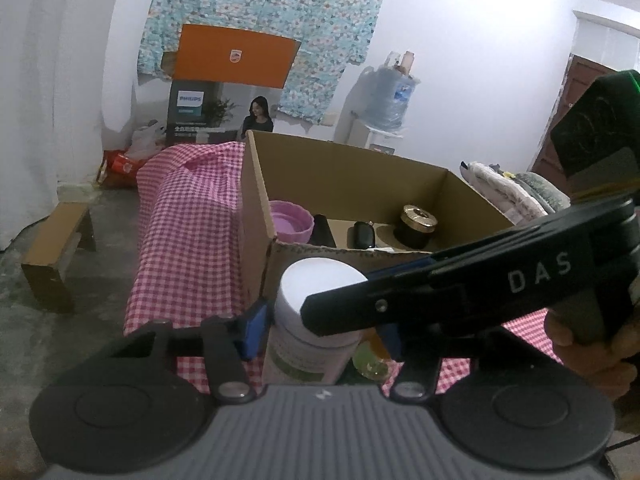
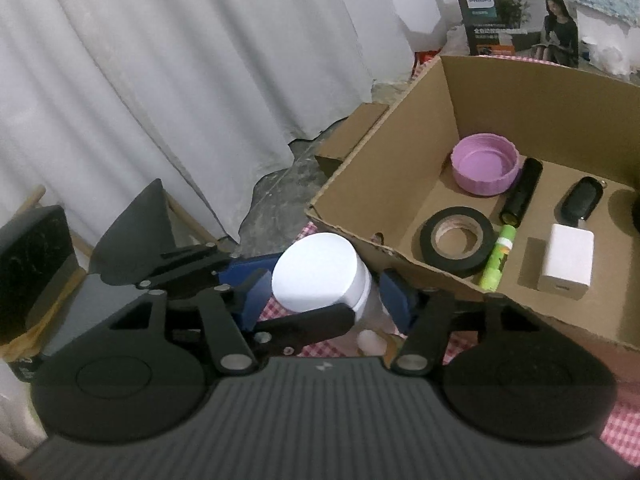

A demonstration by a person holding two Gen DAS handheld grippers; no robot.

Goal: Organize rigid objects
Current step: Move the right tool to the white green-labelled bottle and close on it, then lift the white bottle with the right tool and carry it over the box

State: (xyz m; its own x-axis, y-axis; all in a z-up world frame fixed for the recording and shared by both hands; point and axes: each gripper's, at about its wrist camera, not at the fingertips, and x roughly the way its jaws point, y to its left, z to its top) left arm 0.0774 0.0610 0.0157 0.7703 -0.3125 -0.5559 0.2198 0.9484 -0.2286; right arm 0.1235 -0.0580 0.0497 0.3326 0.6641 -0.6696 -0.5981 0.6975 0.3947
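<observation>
A pale bottle with a white cap (image 1: 316, 284) (image 2: 316, 272) stands on the pink-checked cloth (image 1: 192, 220) just in front of the cardboard box (image 1: 360, 172) (image 2: 440, 92). My left gripper (image 1: 322, 330) has its blue pads on either side of the bottle's body, pressed against it. My right gripper (image 1: 344, 292) (image 2: 326, 294) comes in from the right and closes across the cap, one black finger (image 1: 360, 308) in front and one behind. In the right wrist view the left gripper's finger (image 2: 312, 320) crosses below the cap.
The box holds a pink lid (image 2: 484, 164), a black tape roll (image 2: 456, 240), a black cylinder (image 2: 522, 192), a green stick (image 2: 498, 256), a white adapter (image 2: 566, 262), a black fob (image 2: 582, 198) and a gold-topped jar (image 1: 418, 222). White curtains (image 2: 160, 80) hang beyond the table.
</observation>
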